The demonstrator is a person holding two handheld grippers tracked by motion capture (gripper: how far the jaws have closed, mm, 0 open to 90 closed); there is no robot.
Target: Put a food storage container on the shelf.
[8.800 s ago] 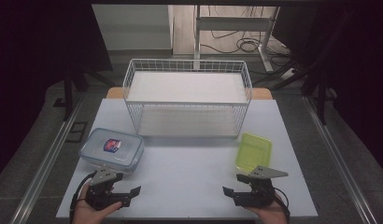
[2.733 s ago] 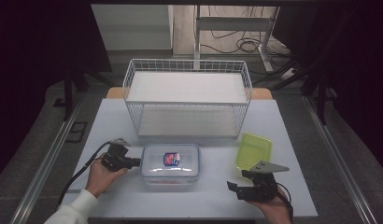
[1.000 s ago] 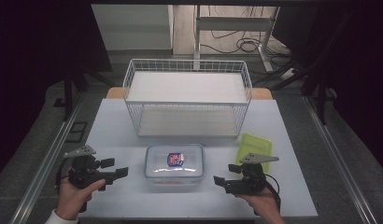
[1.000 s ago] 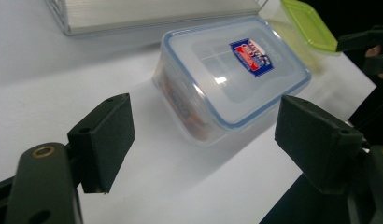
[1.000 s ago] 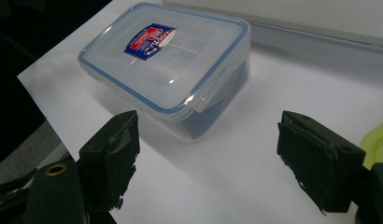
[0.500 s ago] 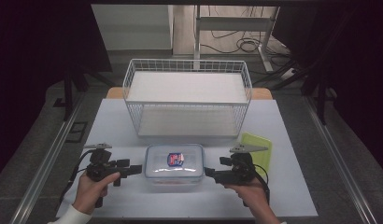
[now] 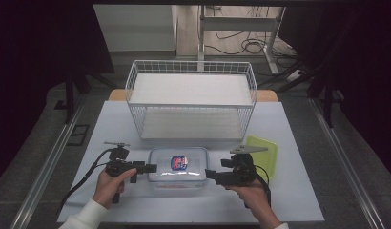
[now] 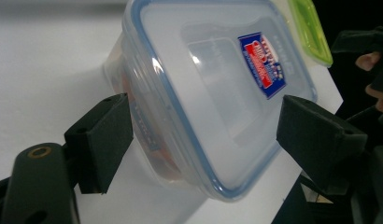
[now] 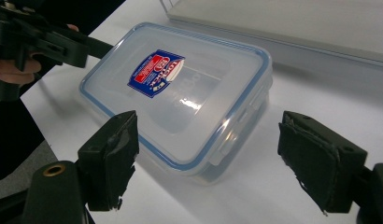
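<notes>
High view: clear lidded food container point(image 7: 178, 169) with a red-and-blue label sits on the white table point(image 7: 298, 200), in front of the white wire basket point(image 7: 191, 102). Left gripper point(image 7: 148, 168) at its left end, right gripper point(image 7: 209, 174) at its right end; green lid point(image 7: 266, 151) lies flat just behind the right hand point(image 7: 251, 193). Left gripper view: jaws spread wide, one each side of the container's point(image 8: 203, 93) short end; contact cannot be told. Right gripper view: jaws wide apart, container point(image 9: 180, 93) ahead and between them, not touched; left gripper point(image 9: 94, 46) at its far end
</notes>
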